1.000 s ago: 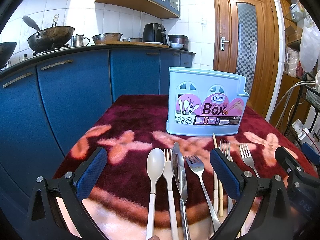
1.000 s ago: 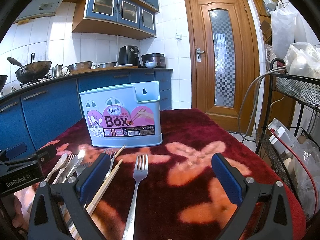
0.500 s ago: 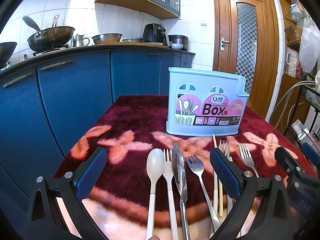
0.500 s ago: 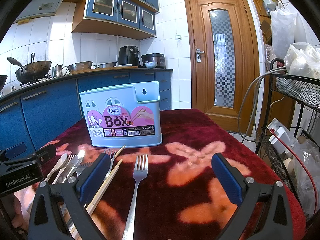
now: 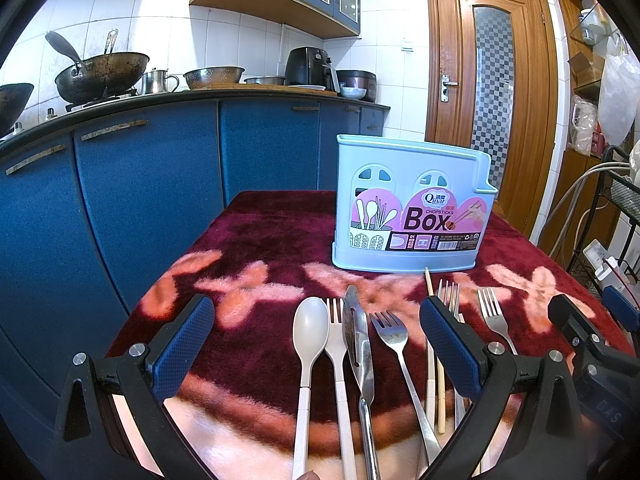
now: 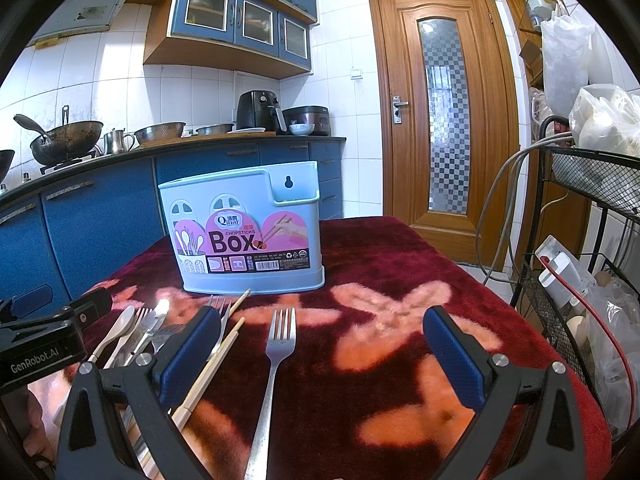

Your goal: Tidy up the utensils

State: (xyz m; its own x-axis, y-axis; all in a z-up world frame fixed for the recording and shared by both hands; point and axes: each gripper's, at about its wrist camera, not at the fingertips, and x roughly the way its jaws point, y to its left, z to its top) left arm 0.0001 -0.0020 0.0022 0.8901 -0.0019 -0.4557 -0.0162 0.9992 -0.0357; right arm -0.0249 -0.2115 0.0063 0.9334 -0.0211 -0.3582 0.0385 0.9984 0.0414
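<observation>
My left gripper hangs low over the desk with its blue pads wide apart, holding nothing. Between them lie a cream spoon, a cream fork, a steel knife and a steel fork, side by side with handles toward me. Chopsticks and another fork sit partly behind the right pad. My right gripper is also spread open and empty, over 1 lone steel fork. The pale blue chopsticks box stands upright farther back on the red floral cloth, just beyond the utensil tips.
</observation>
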